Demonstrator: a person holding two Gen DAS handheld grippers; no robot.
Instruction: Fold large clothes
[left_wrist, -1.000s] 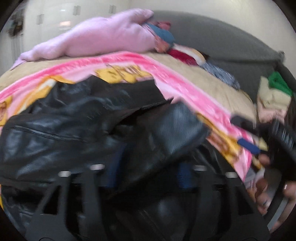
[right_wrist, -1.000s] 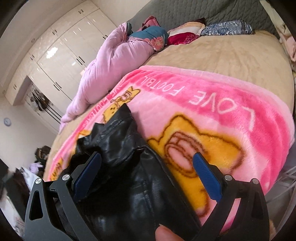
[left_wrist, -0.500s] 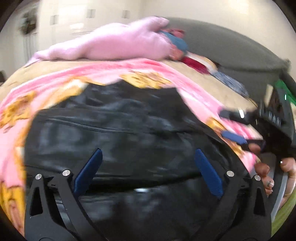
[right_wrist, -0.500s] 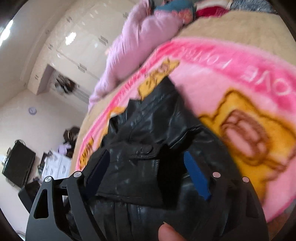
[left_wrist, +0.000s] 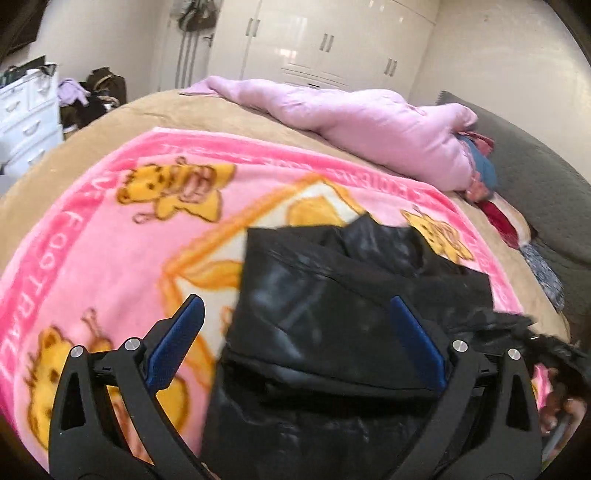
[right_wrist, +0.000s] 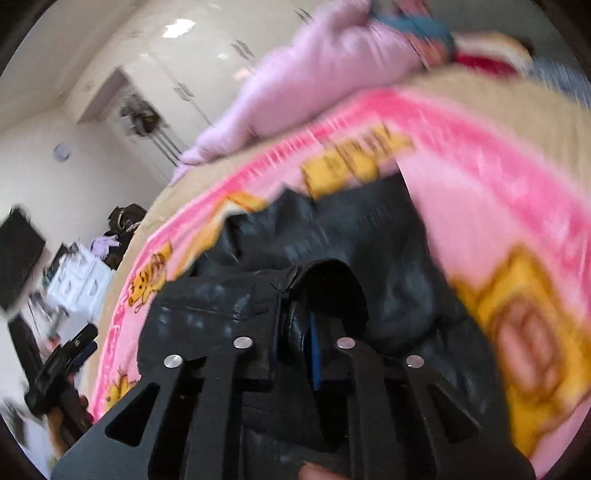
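Black leather jacket (left_wrist: 332, 306) spread on the pink cartoon blanket (left_wrist: 110, 240) across the bed (left_wrist: 155, 107), partly folded over itself. Right tongs (right_wrist: 295, 332) pinched together on a raised fold of the jacket, blue pad just peeking past the leather. Left tongs (left_wrist: 295, 332) spread wide above the jacket, pads (left_wrist: 173, 343) clear of the fabric, nothing gripped. Beyond, a pale pink quilt (left_wrist: 369, 125) heaped along the far side, white wardrobe (left_wrist: 325, 40) against the wall.
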